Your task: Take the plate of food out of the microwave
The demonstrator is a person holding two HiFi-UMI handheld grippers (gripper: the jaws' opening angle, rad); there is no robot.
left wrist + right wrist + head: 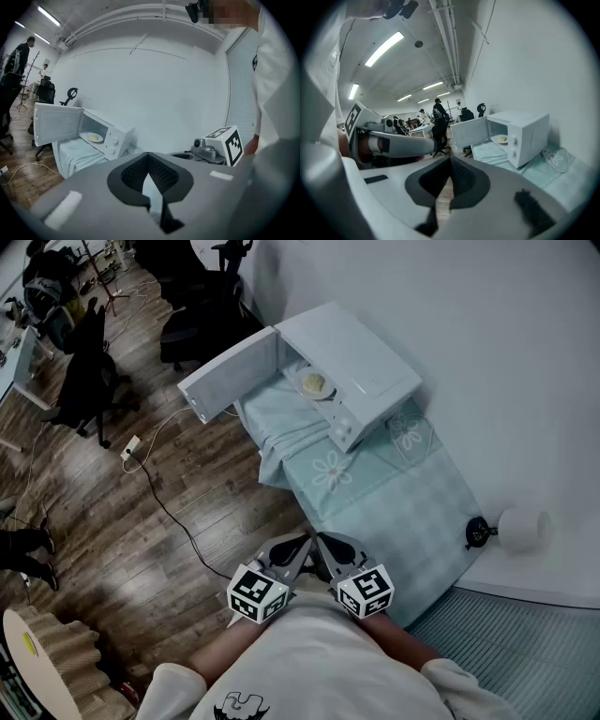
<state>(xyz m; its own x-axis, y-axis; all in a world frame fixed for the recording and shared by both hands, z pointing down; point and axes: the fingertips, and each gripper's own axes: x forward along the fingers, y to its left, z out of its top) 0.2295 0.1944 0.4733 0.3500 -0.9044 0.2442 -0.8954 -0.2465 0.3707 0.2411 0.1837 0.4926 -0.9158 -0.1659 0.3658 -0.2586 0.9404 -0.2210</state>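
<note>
A white microwave (pixel 352 367) stands at the far end of a table under a pale blue cloth (pixel 394 493), its door (pixel 230 381) swung open to the left. Inside it lies a plate of yellowish food (pixel 314 384), also visible in the left gripper view as the plate (pixel 95 137) and in the right gripper view as the plate (pixel 501 139). My left gripper (pixel 298 547) and right gripper (pixel 325 546) are held side by side close to my body, well short of the microwave. Both are shut with nothing between the jaws.
A white roll (pixel 522 529) and a small black object (pixel 477 532) sit at the table's right edge by the wall. Black office chairs (pixel 202 310) stand beyond the door. A cable and power strip (pixel 131 447) lie on the wooden floor.
</note>
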